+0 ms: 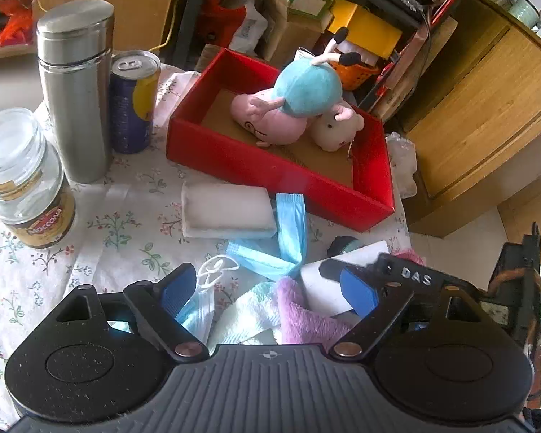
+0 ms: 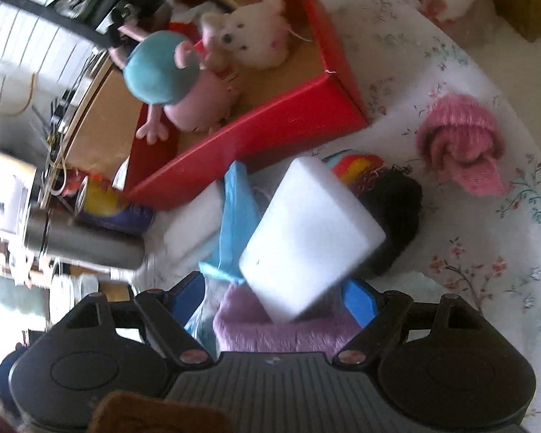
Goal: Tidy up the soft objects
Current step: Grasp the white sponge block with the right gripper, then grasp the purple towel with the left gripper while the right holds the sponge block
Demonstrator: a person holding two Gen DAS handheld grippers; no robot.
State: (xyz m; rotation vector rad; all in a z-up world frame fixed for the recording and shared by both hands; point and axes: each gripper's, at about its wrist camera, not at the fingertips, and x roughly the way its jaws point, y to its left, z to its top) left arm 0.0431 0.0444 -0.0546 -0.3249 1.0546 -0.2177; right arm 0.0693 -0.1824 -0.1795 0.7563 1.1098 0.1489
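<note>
While our right gripper (image 2: 274, 296) appears to grip a white foam block (image 2: 312, 238) by its near end, though the far pad's contact is hidden, our left gripper (image 1: 268, 288) hangs with jaws wide apart and empty over the purple towel (image 1: 303, 310) and blue face masks (image 1: 288, 231). Two plush toys (image 1: 292, 108) already lie in the red box (image 1: 277, 176), so we judge that box the collecting place and the block likely bound there. A second foam block (image 1: 229, 211) lies on the floral tablecloth (image 1: 126, 223) just beside the box. Hard items stand apart on the left: the jar (image 1: 25, 180) reads "MOCCONA", and the other gripper's body shows "DAS".
</note>
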